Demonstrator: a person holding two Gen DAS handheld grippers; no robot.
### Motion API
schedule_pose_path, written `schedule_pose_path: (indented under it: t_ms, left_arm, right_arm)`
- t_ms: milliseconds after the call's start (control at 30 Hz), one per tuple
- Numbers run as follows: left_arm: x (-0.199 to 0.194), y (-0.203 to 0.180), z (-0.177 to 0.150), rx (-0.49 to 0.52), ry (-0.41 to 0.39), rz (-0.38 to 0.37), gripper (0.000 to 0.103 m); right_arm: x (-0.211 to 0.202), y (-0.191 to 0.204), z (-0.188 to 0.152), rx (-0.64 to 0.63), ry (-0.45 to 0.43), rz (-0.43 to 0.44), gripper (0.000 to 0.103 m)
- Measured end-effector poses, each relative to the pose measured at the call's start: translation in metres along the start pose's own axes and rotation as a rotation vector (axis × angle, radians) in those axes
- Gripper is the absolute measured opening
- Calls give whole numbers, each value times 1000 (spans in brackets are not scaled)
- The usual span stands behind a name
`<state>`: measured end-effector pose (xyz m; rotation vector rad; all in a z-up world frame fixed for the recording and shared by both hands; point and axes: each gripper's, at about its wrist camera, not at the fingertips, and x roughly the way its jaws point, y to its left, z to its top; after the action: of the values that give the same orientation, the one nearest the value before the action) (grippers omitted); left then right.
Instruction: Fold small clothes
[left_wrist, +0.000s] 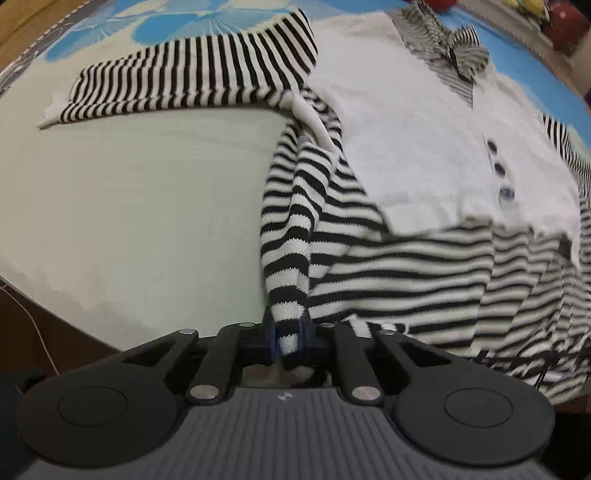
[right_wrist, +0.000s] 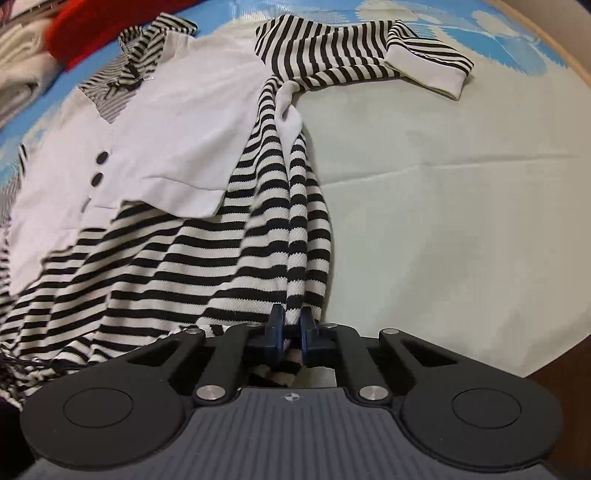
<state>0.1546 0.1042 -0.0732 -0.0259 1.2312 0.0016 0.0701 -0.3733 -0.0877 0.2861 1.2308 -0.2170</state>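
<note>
A pale cloth (left_wrist: 129, 192) printed with blue flowers near its far edge covered the flat surface, smooth but for a few faint creases. On it lay the dress (left_wrist: 399, 147), face up, its long axis running from the near hem away to the collar at the far end. Its upper body was a plain white panel (right_wrist: 177, 122), smooth-woven and squared off at its lower edge, overlapping a skirt (right_wrist: 147, 266) of ribbed knit in black and white stripes that fanned out in soft folds toward the cameras. A striped sleeve (left_wrist: 192, 77) stretched sideways from the shoulder, flat on the cloth; the other sleeve (right_wrist: 354, 55) bent back on itself and ended in a broad white cuff (right_wrist: 432, 74). At the neck sat a finely striped collar with a bow (left_wrist: 465, 59). Dark round buttons (right_wrist: 99, 168) ran in a line down the white panel.

The left gripper (left_wrist: 288, 332) had its blue-padded jaws pressed on a bunched ridge of the skirt's edge, which rose taut from the cloth. The right gripper (right_wrist: 292, 326) pinched the opposite side edge likewise, the fabric gathered into narrow ropy pleats between its jaws.

A red fuzzy item (right_wrist: 103, 26) and pale folded fabric (right_wrist: 22, 62) lay beyond the collar.
</note>
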Motion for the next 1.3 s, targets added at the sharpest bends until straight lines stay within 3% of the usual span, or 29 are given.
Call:
schedule_pose_path:
  t_ms: [67,133,200,300,400,533,600,667,733,833,900,967,1000,1167,1300]
  left_arm:
    - [-1,-10,-1,73,-4,-1,30]
    - [-14,-19,2,96,-79,-7,43]
    - [-30,-23,3,113,-176,1,50]
    - [-49,-24,2,122,-290,17,50]
    - [-54,-27,2,134,-343,-30,50]
    - [-43,-43,1,203,-296,-64,49]
    - [-18,-47,-3,245,-158,-14,47]
    - [4,-46,-7,247,-52,82,46]
    - [-2,-46,-5,237,-96,62,46]
    - [-19,-45,-5,224,-194,25,46]
    - [-10,-44,-5,221,-140,40,46]
    - [2,-42,-10,219,-57,44,46]
    - [1,-41,-12,214,-63,33,46]
    - [-55,-36,-6,176,-274,-10,46]
    - [-106,-32,20,129,-425,-48,47]
  right_arm:
    - [2,1,-3,-18,17,-28,8]
    - [8,3,-1,-26,15,-37,8]
    - [2,9,-1,-43,-4,-77,8]
    - [-13,16,-2,-92,-54,-133,8]
    - [-28,21,-3,-95,-116,-111,9]
    - [-46,25,-1,-94,-216,-16,30]
    - [-43,27,-1,-114,-211,6,38]
    - [-22,26,-2,-148,-130,-21,39]
    - [-7,26,-8,-183,-42,-105,40]
    - [-15,29,-8,-219,-71,-118,40]
    - [-15,30,-11,-234,-52,-152,47]
    - [-15,34,-11,-228,-53,-158,47]
    - [-21,35,-10,-218,-78,-153,47]
    - [-60,30,-8,-130,-270,-78,50]
    - [-80,29,-7,-76,-333,-42,50]
